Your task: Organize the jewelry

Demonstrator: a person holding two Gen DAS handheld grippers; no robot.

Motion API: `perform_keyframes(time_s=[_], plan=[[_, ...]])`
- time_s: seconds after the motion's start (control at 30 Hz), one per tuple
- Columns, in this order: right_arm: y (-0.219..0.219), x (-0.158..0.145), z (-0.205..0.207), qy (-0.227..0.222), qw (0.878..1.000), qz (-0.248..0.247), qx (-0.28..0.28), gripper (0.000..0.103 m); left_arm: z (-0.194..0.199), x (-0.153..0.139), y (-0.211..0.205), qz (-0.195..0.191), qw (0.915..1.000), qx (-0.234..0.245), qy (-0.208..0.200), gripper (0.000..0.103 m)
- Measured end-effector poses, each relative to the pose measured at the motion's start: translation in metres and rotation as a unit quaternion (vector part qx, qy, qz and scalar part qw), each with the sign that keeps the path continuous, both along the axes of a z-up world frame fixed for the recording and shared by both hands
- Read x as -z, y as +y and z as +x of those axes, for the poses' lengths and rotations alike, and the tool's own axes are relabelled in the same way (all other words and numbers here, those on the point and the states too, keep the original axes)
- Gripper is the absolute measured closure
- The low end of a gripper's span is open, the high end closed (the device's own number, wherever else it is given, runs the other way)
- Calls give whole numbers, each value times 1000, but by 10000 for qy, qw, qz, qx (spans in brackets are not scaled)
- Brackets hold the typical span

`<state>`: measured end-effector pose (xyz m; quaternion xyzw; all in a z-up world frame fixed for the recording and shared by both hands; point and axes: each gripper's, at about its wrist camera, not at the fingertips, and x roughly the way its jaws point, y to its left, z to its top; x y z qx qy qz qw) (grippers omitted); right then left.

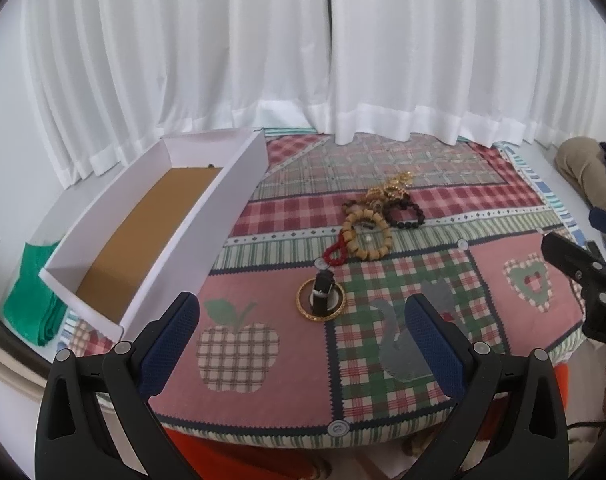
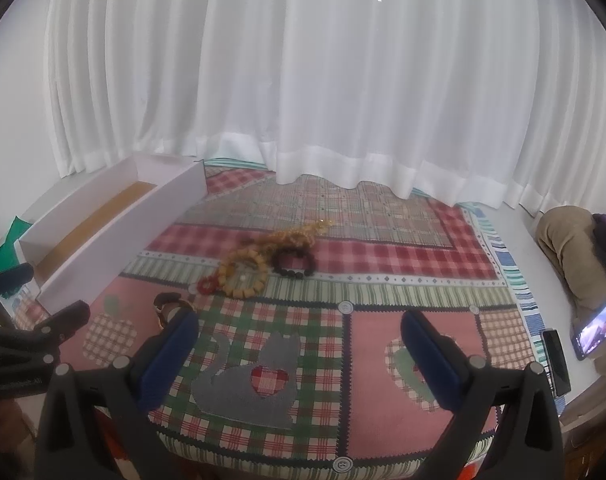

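Note:
A pile of jewelry lies mid-quilt: a wooden bead bracelet [image 1: 367, 239] [image 2: 243, 274], a black bead bracelet [image 1: 406, 211] [image 2: 295, 262], a red bead bracelet [image 1: 335, 253] [image 2: 207, 285] and gold chains [image 1: 395, 187] [image 2: 299, 236]. Nearer the front, a gold bangle [image 1: 321, 300] rings a black watch [image 1: 323, 284]. A long white box [image 1: 207, 216] [image 2: 115, 240] with a brown floor lies open at the left. My left gripper [image 1: 303, 320] is open, just short of the bangle. My right gripper [image 2: 301, 340] is open over the cat patch, holding nothing.
The patchwork quilt [image 1: 423, 280] [image 2: 383, 248] ends in a front edge below both grippers. White curtains [image 2: 323, 80] hang behind. A green cloth [image 1: 31, 304] lies left of the box. At the right are a phone [image 2: 597, 330], a dark remote [image 2: 555, 360] and a tan bundle [image 2: 567, 248].

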<state>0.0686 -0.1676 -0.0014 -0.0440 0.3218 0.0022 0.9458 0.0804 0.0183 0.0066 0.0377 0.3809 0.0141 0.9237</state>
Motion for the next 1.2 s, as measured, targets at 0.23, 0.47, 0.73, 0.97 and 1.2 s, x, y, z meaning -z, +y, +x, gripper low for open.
perform_keyframes(time_s=[0.23,0.47,0.73,0.97,1.2], plan=[[2,3,0,58,10000,18,-71,0,2,3,0,-87,9999,42,116,1],[3,4,-1,54,9999,21,-109,0,3,5,-4,-38,9998,64,183,1],[2,10,2,144,9997,102,-148,0,5,6,-1,-89,9999,19,135,1],[7,18,7,356,9990,0,-269,0,5,10,2,-68,9998,-9,181,1],[8,21,6,345,9987,-27,-376,0,12,18,4,149,9995,-148,225,1]])
